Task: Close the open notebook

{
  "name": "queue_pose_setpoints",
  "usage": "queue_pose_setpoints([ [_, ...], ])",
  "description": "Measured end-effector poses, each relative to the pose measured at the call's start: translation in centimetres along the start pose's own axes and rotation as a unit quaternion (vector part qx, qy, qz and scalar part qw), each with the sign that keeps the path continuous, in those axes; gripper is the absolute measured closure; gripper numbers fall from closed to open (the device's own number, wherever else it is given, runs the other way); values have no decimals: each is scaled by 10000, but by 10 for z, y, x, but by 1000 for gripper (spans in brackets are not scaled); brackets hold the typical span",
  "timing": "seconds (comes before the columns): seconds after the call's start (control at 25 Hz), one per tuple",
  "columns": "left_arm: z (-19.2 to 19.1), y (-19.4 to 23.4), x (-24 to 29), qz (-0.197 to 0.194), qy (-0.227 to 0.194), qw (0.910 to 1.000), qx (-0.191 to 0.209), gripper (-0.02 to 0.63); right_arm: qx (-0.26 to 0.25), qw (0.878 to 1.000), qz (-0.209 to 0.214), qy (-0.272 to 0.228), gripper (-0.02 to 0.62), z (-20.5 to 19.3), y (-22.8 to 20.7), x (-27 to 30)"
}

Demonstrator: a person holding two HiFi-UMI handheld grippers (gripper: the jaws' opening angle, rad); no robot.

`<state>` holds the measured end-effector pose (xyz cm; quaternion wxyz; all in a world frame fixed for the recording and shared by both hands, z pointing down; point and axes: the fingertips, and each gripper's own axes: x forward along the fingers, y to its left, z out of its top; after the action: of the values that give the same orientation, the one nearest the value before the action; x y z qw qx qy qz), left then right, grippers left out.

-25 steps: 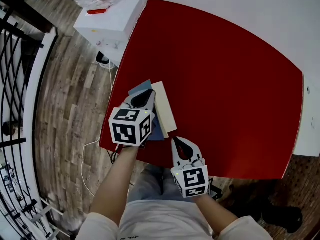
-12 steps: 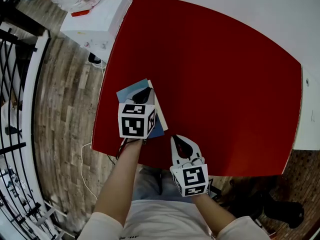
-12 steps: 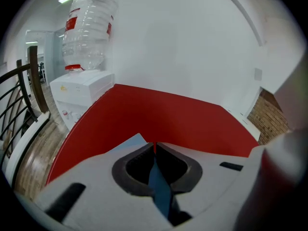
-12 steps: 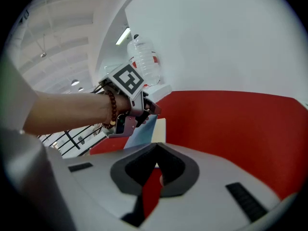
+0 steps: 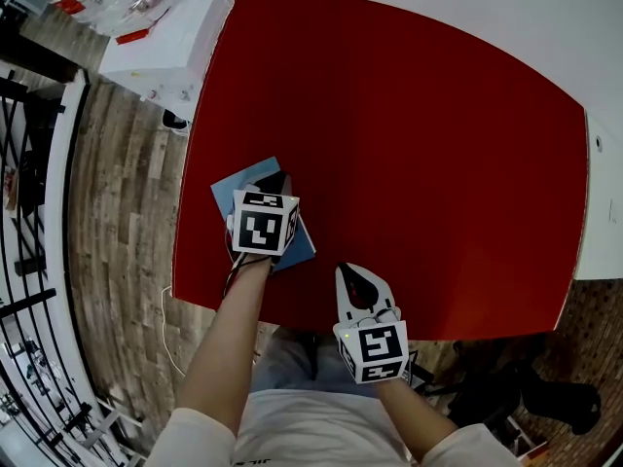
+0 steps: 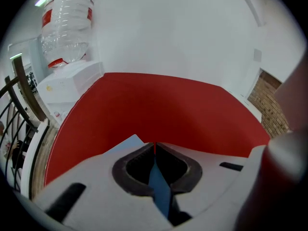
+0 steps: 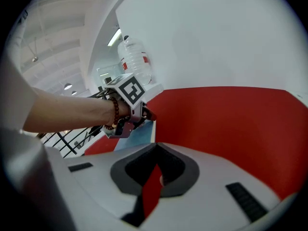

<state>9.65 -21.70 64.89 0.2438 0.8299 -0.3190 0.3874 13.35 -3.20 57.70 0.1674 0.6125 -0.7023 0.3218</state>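
the table [image 5: 419, 144] is a plain deep red. the notebook [image 5: 224, 195] shows a flat blue cover. the left gripper [image 5: 280, 178] and right gripper [image 5: 348, 271] are white with black inner lining, and each carries black-and-white square markers. the floor [image 5: 117, 183] is streaky grey-brown wood plank. the bracelet [image 7: 113, 114] looks dark reddish-brown, though it's small.

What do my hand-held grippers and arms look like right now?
The left hand-held gripper and right hand-held gripper are white with dark-lined jaws, each carrying a cube of black-and-white square markers. Short white sleeves; a dark beaded bracelet on the left wrist.
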Motion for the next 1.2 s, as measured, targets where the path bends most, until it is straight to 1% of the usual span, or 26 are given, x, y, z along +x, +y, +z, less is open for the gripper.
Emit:
queue_pose_setpoints([
  [0.2, -6, -1, 8, 49, 147, 9997, 176, 588, 65, 10000, -8, -40, 589, 2, -2, -2],
  [0.36, -11, -3, 15, 3, 302, 9990, 340, 588, 78, 10000, 13, -45, 589, 2, -3, -1],
  [0.6, -11, -3, 17, -90, 414, 9985, 353, 588, 64, 9999, 51, -64, 589, 4, 0, 2],
  [0.84, -4, -4, 10, -61, 214, 9988, 441, 586, -13, 9999, 110, -67, 589, 6, 3, 2],
  [0.92, 4, -3, 2, -114, 107, 9993, 345, 585, -65, 9999, 121, -55, 589, 8, 5, 3],
  [1.04, 16, 0, -13, -223, -81, 9997, 88, 580, -180, 9997, 148, -45, 589, 10, 10, 3],
  [1.12, 24, 2, -24, -239, -202, 9995, 69, 547, -272, 9995, 170, -58, 589, 14, 13, 1],
  [1.2, 30, 2, -41, -208, -318, 9992, 103, 541, -358, 9991, 195, -81, 589, 18, 18, -3],
])
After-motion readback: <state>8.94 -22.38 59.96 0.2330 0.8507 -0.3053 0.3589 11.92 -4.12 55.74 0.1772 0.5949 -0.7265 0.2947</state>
